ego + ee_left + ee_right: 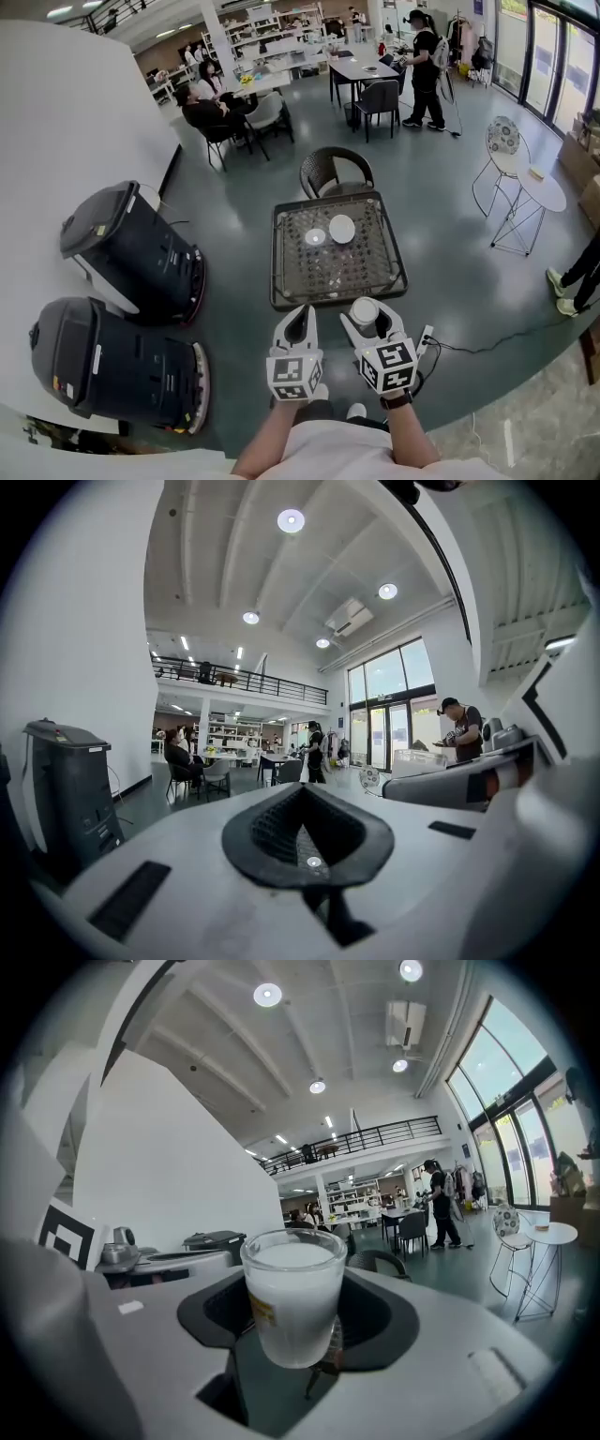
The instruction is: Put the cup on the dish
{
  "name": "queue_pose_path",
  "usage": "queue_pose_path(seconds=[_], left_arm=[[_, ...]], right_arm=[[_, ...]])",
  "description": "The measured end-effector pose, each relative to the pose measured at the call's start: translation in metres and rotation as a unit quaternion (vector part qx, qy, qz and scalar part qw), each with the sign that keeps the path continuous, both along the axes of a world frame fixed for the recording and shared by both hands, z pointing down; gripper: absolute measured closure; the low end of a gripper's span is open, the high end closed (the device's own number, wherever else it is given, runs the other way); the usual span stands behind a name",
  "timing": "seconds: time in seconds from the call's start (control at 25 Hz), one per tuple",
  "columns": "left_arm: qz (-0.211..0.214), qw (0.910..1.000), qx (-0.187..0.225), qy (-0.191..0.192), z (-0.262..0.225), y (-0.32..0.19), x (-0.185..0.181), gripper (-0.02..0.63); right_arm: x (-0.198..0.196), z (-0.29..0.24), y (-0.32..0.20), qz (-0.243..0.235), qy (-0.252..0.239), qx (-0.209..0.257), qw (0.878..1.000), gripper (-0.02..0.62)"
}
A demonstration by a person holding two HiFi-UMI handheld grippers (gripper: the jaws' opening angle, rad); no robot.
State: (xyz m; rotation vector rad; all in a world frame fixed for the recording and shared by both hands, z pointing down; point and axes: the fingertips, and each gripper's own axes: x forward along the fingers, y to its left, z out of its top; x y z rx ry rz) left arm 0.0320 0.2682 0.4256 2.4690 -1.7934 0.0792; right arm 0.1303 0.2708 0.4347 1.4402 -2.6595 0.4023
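Side by side close to the body, the left tool [301,317] points level, jaws together and empty. The right tool [367,315], tipped slightly down, is clamped on the upright cup [292,1293]. Well ahead, the dish [342,229] lies on the worktop [292,281].

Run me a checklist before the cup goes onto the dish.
1. Cup gripped by right gripper: ok.
2. Cup upright: ok.
3. Dish bare on top: ok.
4. Left gripper shut, empty, off to the side: ok.
5. Cup above dish: not ok, it hangs short of the table.
6. Small round object beside dish clear of the landing spot: cannot tell.
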Motion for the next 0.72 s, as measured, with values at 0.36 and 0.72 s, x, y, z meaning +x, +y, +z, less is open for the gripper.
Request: queue_pose_path(seconds=[0.36,0.72], left_arm=[[0.011,0.9998,-0.012,0.008,0.020,-0.046,0.013,0.603],[0.032,0.9989,0.005,0.033,0.016,-0.166,0.002,0.603]], right_arm=[[0.004,0.019,-0.039,0.002,0.006,-0.020,1.000,0.341],[-0.002,0.009,-0.144,0.050,0.042,-0.007,0.998,0.341]])
